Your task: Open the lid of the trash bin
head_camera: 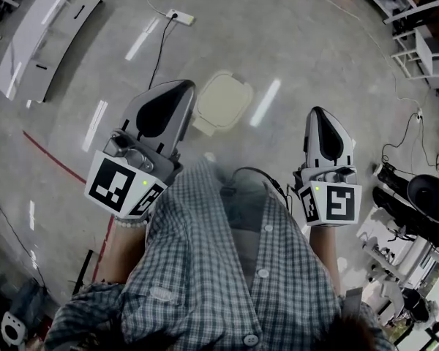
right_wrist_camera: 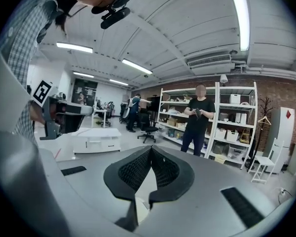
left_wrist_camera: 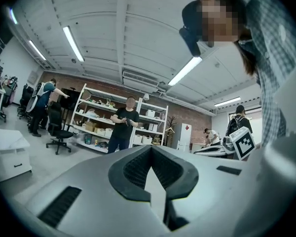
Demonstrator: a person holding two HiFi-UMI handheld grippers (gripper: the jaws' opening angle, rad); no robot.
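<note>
The trash bin (head_camera: 223, 101) stands on the grey floor ahead of me, seen from above, with its cream lid lying flat and shut. My left gripper (head_camera: 178, 92) is held above the floor just left of the bin, overlapping its left edge in the head view. My right gripper (head_camera: 319, 114) hangs further right, apart from the bin. Both point up and outward, so neither gripper view shows the bin. The left gripper (left_wrist_camera: 151, 148) and right gripper (right_wrist_camera: 150, 149) each show their dark jaws meeting at the tip with nothing between them.
A white panel (head_camera: 44, 31) lies on the floor at the far left, a power strip (head_camera: 180, 17) with its cable beyond the bin. Equipment (head_camera: 424, 196) and shelving (head_camera: 424, 35) crowd the right. A person (right_wrist_camera: 197, 117) stands by storage shelves; a white cabinet (right_wrist_camera: 98, 139) sits nearby.
</note>
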